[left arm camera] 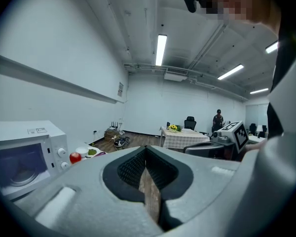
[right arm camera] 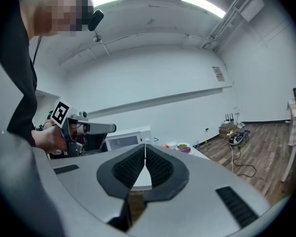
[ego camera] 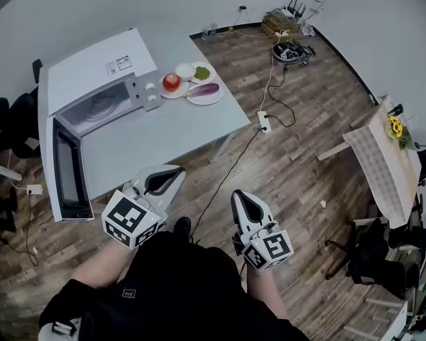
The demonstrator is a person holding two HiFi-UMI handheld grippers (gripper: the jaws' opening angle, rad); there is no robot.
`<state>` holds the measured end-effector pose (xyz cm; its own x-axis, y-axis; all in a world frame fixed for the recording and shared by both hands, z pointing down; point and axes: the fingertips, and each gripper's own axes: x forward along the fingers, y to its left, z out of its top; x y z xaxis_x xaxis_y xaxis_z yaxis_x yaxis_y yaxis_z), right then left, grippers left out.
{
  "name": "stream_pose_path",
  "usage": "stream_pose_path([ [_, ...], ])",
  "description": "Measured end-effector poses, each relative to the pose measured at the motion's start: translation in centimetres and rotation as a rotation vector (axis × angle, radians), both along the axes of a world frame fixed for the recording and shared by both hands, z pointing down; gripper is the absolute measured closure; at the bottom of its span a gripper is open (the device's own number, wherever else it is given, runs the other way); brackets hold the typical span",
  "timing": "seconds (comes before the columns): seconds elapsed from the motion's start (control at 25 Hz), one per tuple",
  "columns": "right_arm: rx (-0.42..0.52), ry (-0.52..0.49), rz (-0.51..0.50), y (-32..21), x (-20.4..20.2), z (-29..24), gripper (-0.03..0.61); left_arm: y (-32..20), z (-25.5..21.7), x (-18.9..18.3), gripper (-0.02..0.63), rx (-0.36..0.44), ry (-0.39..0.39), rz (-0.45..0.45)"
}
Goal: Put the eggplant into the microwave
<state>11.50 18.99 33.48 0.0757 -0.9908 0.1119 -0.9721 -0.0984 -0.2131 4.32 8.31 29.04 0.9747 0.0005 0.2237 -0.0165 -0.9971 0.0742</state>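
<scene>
While the long purple eggplant (ego camera: pixel 204 89) lies on a round white plate (ego camera: pixel 211 99) at the far end of the grey rectangular worktop (ego camera: pixel 170 130), both claws are held well apart from it, at the worktop's near side. The left claw (ego camera: pixel 173 172), white with black ridged pads, is closed tip to tip with nothing between its jaws; its own view shows the pads meeting along a thin seam. The right claw (ego camera: pixel 240 195) is closed in the same way and empty, out over the wooden plank floor (ego camera: pixel 305 155) off the worktop's near corner.

The white boxy microwave (ego camera: pixel 92 66) stands on the left part of the worktop. Its dark-windowed door (ego camera: pixel 71 172) is swung wide open toward the person, and the round glass turntable (ego camera: pixel 99 109) shows inside. Just beside the microwave's control knobs sits a red round fruit (ego camera: pixel 171 82), with a small white dish (ego camera: pixel 185 70) and a helping of something green (ego camera: pixel 202 72) crowded close to the eggplant's plate. A white power strip (ego camera: pixel 264 121) lies on the floor beyond the worktop's right edge.
</scene>
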Motion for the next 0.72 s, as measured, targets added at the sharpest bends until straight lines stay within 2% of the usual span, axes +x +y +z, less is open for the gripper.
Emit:
stream_pose_path([
  [0.44,-0.096,0.051,-0.092,-9.0,4.5,1.0,0.561,-8.2,1.0,3.9,0.604,-0.054,0.017,-0.087],
  [0.72,-0.127,0.111,-0.186,-14.1,9.6,1.8,0.561,-11.8,1.9,7.1,0.604,-0.068,0.002,-0.206],
])
